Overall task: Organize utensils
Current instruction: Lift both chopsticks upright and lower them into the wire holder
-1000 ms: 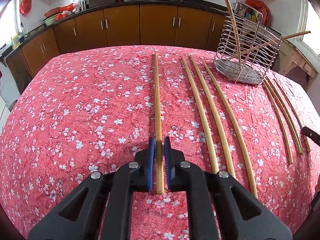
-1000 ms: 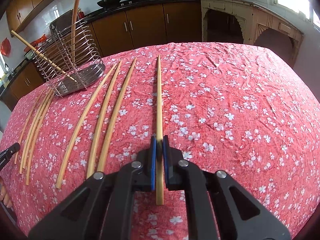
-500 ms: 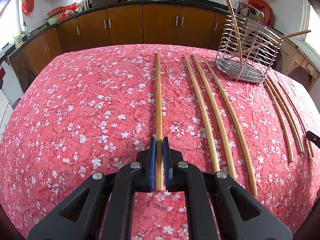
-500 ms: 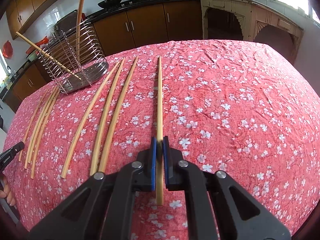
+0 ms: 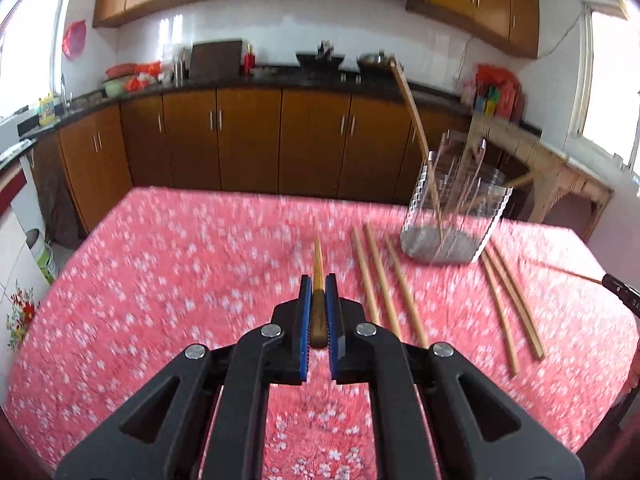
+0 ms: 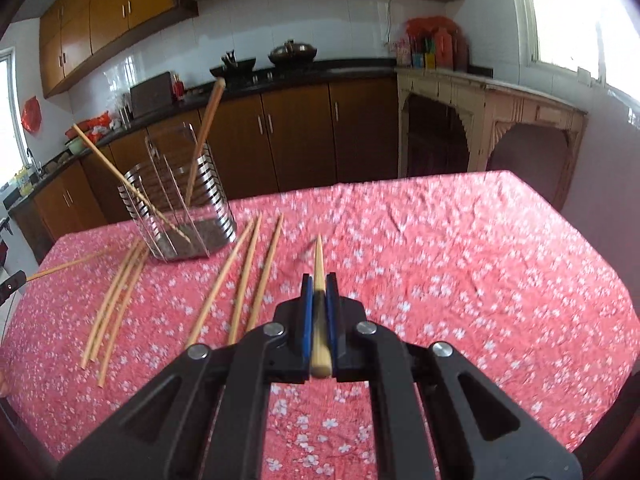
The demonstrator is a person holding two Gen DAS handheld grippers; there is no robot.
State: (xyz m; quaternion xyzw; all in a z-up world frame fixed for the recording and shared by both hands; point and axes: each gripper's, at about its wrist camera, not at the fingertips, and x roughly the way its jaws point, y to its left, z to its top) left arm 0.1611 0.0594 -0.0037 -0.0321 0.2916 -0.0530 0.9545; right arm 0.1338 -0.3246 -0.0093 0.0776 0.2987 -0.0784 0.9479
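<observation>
Both chopsticks are off the surface [image 5: 168, 264] now! A second ago each lay flat on the floral cloth; now the left claw [image 5: 318, 312] clenches one chopstick [image 5: 317, 264] and the right claw [image 6: 319, 316] grips another chopstick [image 6: 318, 260], both raised and tilted (the views blur with the lift). Next stop, likely, the wire utensil holder [image 6: 180, 216], two sticks already in it, six loose chopsticks [image 6: 244, 276] beside it.
</observation>
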